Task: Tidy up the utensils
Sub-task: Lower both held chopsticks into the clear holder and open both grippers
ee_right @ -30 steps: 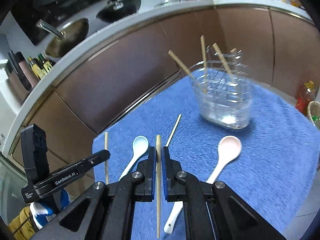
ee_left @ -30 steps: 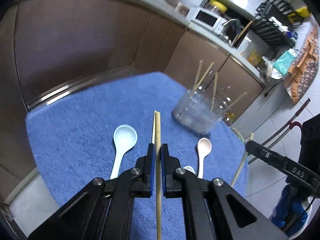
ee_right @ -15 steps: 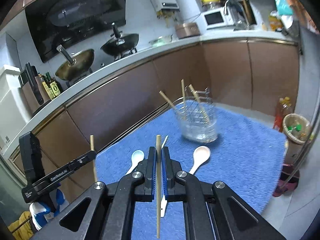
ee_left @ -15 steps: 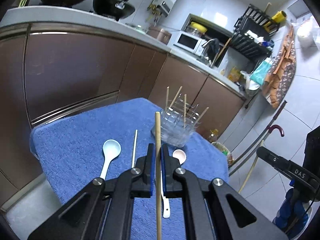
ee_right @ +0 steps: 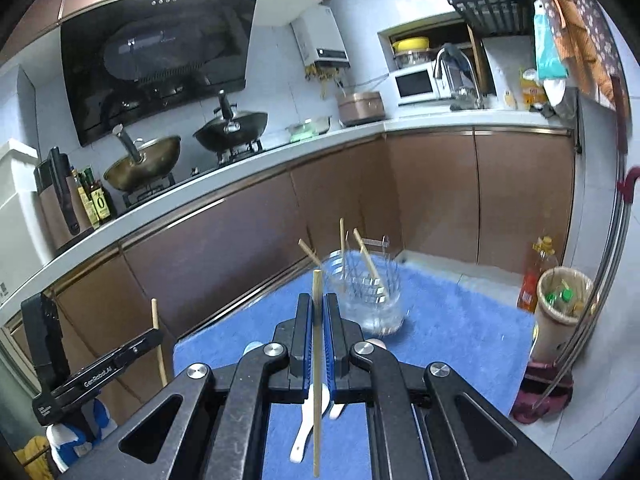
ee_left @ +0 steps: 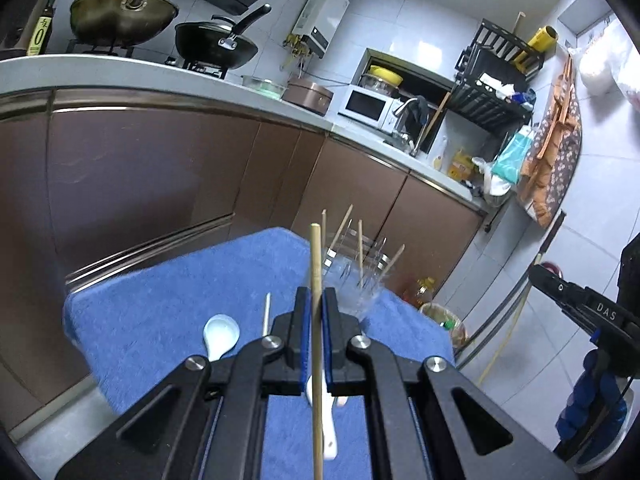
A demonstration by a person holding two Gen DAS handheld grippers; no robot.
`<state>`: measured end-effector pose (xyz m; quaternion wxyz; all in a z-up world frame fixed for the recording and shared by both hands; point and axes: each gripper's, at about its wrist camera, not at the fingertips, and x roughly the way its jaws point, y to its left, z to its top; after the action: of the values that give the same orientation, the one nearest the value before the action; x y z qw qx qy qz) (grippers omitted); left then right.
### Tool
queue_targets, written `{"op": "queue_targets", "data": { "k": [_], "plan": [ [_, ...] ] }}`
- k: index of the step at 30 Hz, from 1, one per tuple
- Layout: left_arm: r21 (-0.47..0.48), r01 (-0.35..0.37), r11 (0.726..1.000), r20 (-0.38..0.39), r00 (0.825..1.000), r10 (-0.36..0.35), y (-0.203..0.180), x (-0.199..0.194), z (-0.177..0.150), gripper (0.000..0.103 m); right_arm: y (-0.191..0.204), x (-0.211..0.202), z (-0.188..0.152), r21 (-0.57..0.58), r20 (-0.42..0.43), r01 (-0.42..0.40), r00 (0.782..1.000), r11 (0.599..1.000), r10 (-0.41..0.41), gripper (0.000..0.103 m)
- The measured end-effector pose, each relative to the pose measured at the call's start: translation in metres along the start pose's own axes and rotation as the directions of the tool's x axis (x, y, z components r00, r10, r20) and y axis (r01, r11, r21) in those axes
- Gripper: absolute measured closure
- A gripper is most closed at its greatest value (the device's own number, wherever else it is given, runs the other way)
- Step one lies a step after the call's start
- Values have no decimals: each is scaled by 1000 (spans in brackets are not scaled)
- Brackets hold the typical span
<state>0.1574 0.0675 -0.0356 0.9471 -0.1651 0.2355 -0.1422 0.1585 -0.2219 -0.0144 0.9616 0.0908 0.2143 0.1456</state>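
Both my grippers have pulled up and back since a second ago, and the blue towel (ee_left: 168,320) now sits smaller and farther below me. My left gripper (ee_left: 316,312) is clamped tight on a wooden chopstick (ee_left: 316,264) that stands upright between the blue pads. My right gripper (ee_right: 318,316) pinches a second chopstick (ee_right: 317,344) the same way. The clear holder (ee_right: 368,300) stands on the towel ahead with several chopsticks leaning in it. A pale blue spoon (ee_left: 220,336) and one loose chopstick (ee_left: 266,312) lie on the towel beside my left claw.
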Motion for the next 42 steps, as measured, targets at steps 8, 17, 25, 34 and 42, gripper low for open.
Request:
{"op": "queue_targets", "data": {
  "k": [8,17,25,34,42],
  "plan": [
    [16,70,997,133,989,-72,-35,65,87,98,-17,28,70,-30,194,-28,980,999,33,97],
    [2,34,999,243,970,-34,-65,190,146,98,-45,81,119,-61,368,19,930,998,5,97],
    [44,-54,998,243,969,42,-64,275,125,98,-66,168,97,-55,291,53,956,997,-35,97],
    [51,-97,994,224,971,83,-53,316,83,98,-79,222,40,-56,168,121,980,991,-110,97],
    [55,-90,994,173,982,79,-46,305,75,95,-84,208,29,-31,131,105,986,994,-100,64]
  ]
}}
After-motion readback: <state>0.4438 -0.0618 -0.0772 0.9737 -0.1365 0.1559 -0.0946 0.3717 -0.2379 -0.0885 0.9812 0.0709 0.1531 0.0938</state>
